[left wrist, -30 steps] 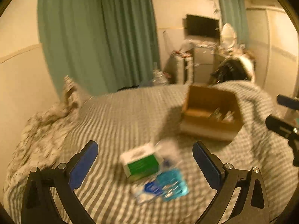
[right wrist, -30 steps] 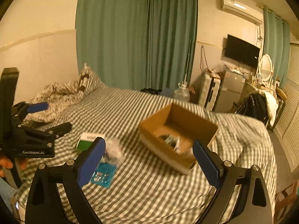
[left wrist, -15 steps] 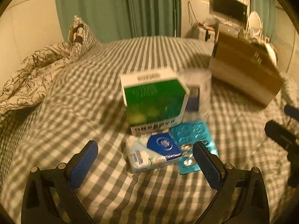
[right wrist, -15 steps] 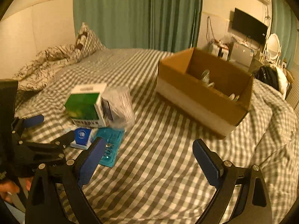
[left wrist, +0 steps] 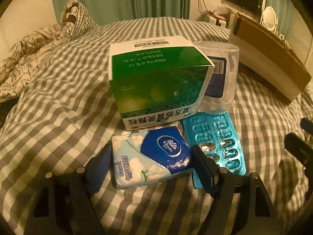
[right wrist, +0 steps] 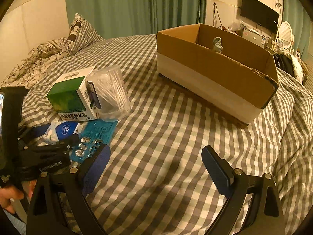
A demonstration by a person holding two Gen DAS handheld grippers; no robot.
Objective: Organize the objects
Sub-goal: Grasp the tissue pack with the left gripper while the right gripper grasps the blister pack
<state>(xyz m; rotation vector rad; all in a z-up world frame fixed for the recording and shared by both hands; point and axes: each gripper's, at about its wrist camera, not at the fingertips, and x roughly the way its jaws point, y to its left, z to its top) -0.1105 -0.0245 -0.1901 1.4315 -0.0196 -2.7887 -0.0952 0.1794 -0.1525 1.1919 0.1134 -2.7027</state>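
Note:
A blue-and-white tissue pack (left wrist: 150,154) lies on the checked bedspread. My left gripper (left wrist: 151,164) has its fingers against both sides of the pack. Behind the pack stand a green-and-white medicine box (left wrist: 156,78) and a clear tub of cotton swabs (left wrist: 221,74). A teal blister pack (left wrist: 217,141) lies right of the tissue pack. The right wrist view shows the same tissue pack (right wrist: 62,130), box (right wrist: 72,96), tub (right wrist: 111,94) and blister pack (right wrist: 93,139). My right gripper (right wrist: 156,166) is open and empty above the bedspread. An open cardboard box (right wrist: 215,68) stands beyond it.
Pillows and a rumpled duvet (right wrist: 49,54) lie at the bed's far left. Green curtains (right wrist: 137,5) hang behind. A TV (right wrist: 258,17), a mirror and cluttered furniture stand at the far right. A small pale item (right wrist: 217,45) shows inside the cardboard box.
My left gripper has moved forward and down to the tissue pack and closed onto its sides. My right gripper has moved closer to the bed and stays open.

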